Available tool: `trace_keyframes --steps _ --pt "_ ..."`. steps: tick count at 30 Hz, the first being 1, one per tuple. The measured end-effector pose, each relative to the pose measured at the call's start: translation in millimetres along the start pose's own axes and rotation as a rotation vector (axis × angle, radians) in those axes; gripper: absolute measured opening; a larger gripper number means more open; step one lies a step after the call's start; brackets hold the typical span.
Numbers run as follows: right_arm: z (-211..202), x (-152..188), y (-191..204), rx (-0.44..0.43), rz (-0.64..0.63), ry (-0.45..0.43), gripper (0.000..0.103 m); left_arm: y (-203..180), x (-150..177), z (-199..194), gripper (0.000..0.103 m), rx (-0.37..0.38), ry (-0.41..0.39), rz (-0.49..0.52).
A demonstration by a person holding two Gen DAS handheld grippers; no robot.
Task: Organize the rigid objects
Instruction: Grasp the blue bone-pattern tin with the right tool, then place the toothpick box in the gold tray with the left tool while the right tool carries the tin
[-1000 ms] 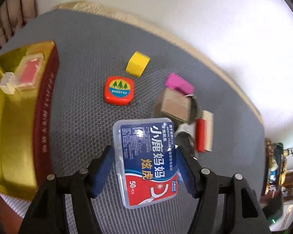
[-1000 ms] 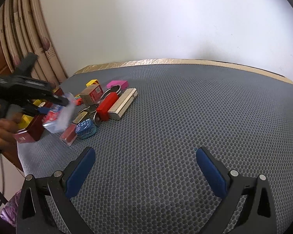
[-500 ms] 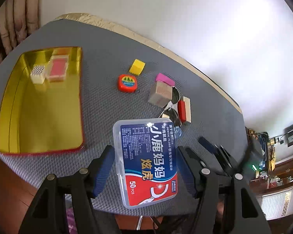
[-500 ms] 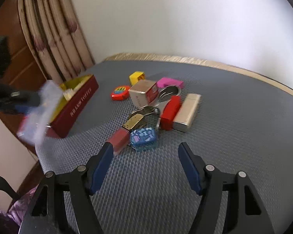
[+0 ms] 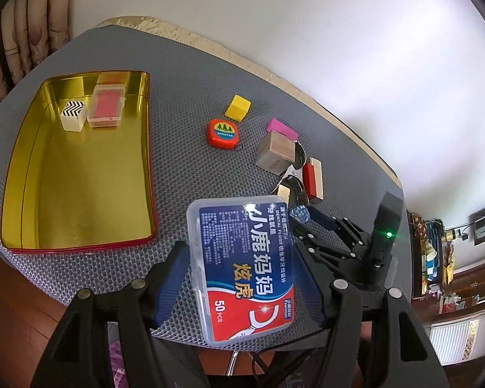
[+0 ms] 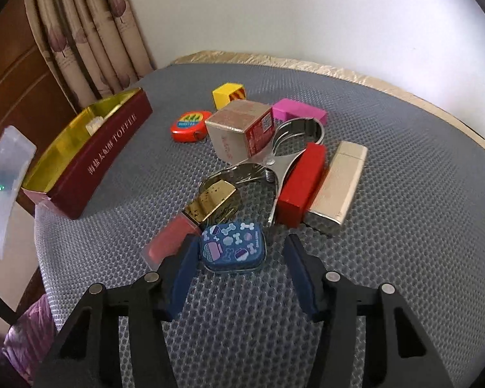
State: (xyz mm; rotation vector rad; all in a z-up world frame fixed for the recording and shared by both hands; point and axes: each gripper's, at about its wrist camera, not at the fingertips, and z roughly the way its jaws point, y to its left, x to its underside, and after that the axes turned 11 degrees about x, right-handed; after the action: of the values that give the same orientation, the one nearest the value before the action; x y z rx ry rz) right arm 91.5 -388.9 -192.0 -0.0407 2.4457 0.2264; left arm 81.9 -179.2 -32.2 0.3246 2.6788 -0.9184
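Right, left gripper is clamped on the clear dental floss box, held up off the grey mat, in front of and beside the gold tin tray. Tray holds a zigzag-print white box and a clear case with red insert, touching each other at the far end. Right gripper has its tongs apart, straddling the blue bone-print tin, pads either side, not visibly touching it. Just past the tin: a gold-capped pink tube, a red block touching a gold lighter-like case, a metal clip, a cardboard cube, a pink block, a yellow cube, and a red tape measure a little apart toward the tray. Left view also shows the right gripper's fingers near the blue tin.
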Motion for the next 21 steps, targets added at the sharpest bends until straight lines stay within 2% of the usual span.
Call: trace_keyframes --steps 3,10,16,18,21 --pt "2.4 -3.5 3.4 -0.006 -0.021 -0.001 0.044 -1.0 -0.4 -1.4 0.066 -0.003 -0.003 0.001" --pt "-14.9 5.9 -5.6 -0.005 0.023 0.006 0.041 9.3 -8.9 -38.8 0.066 -0.034 -0.071 -0.013" --pt "-57.8 22.5 -17.1 -0.009 0.085 -0.038 0.04 45.5 -35.5 -87.0 0.066 -0.155 -0.167 -0.028" --pt "-70.0 27.7 -24.6 -0.008 0.113 -0.048 0.04 58.9 -45.6 -89.8 0.066 -0.203 -0.173 -0.033" --pt "-85.0 30.4 -34.4 -0.012 0.156 -0.067 0.04 81.3 -60.5 -78.7 0.066 -0.236 -0.148 -0.046"
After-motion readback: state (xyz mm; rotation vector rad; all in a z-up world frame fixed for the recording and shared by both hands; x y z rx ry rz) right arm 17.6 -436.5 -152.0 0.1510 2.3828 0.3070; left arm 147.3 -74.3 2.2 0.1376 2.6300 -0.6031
